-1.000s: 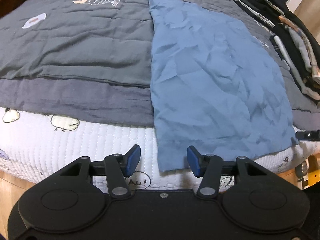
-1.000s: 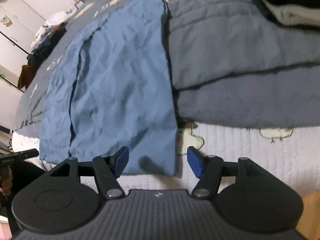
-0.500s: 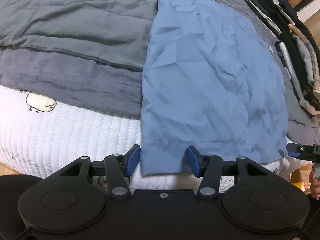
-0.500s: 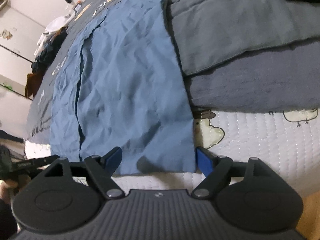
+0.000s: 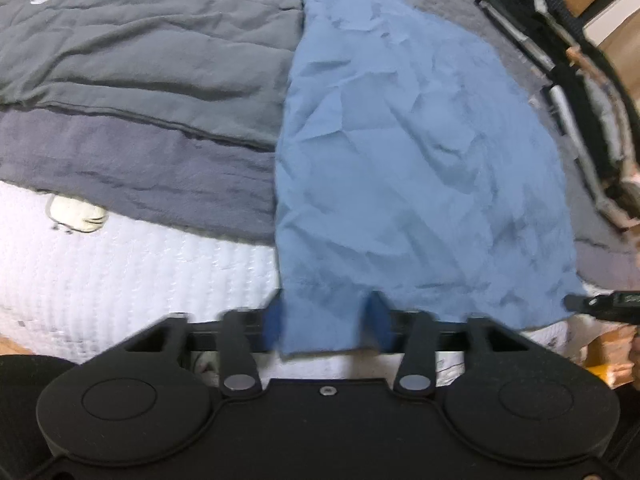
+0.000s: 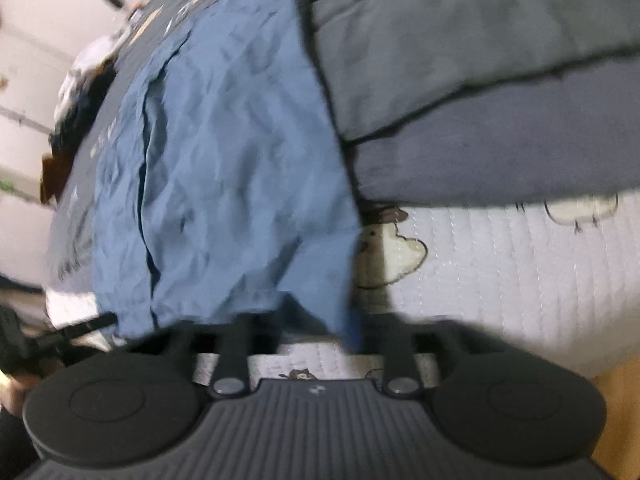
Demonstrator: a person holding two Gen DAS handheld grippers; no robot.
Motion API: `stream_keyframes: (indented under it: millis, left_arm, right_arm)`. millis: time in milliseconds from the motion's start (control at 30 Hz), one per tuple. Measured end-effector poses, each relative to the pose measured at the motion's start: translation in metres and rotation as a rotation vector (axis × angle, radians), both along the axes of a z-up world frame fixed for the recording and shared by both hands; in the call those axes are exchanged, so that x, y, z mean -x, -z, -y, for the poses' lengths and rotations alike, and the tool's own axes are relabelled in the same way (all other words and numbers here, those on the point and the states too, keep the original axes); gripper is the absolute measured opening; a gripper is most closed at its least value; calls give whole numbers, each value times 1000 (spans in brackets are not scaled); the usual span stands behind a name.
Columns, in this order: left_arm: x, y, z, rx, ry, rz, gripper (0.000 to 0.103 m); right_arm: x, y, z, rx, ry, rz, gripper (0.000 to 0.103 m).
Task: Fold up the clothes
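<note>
Grey quilt (image 5: 140,64) covered the bed, with a white quilted mattress cover (image 5: 132,264) showing along the near edge and a stack of dark clothes (image 5: 568,92) lying off to one side. Blue garment (image 5: 400,152) lay spread flat and creased on the quilt, its near hem hanging over the mattress edge toward both grippers.

Left gripper (image 5: 326,322): a second earlier the jaws stood apart just short of the hem, the near left corner of the cloth between them but untouched. Now they were closing, that corner lying between the blue pads, a gap still visible on either side of the fabric.

Right gripper (image 6: 320,328): half a second earlier the jaws straddled the near right corner, spread wide. Now they were closing too. The frame was blurred and cloth draped over the fingers, so I could not tell whether the pads were pressing on the fabric yet.

Reading: both near corners were being taken at once. That suggests the start of the first fold, the hem likely to be lifted and carried toward the far end. Neither corner had left the bed yet.
</note>
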State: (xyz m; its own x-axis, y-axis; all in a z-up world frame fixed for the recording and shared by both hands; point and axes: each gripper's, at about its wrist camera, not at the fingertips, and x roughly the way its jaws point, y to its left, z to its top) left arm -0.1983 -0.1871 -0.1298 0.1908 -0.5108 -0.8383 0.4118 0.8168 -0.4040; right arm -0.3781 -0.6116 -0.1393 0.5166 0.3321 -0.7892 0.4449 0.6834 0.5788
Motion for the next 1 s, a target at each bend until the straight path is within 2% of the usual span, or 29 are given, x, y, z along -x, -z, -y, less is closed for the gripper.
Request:
stream_keyframes:
  millis: [167,333,500,667,867,1000]
  left_arm:
    - [2,-9,-10,105,-19,13,7]
    - [11,-25,-26,162,-20,40,4]
    - [24,-46,-45,213,-21,62,4]
    - [35,-61,-60,213,-12,71,4]
    - [62,-72,-66,220,58,60,4]
    - [56,-77,-70,243,29,60,4]
  right_arm:
    - [12,-9,-3,-34,62,91,6]
    - [29,-36,-7,-77,135,228,6]
    - [46,-64,-12,-105,157,323,5]
    - [62,-80,-23,-123,153,353,5]
    - [89,-83,-33,-159,177,347,5]
    - [92,-81,-30,-181,224,362,5]
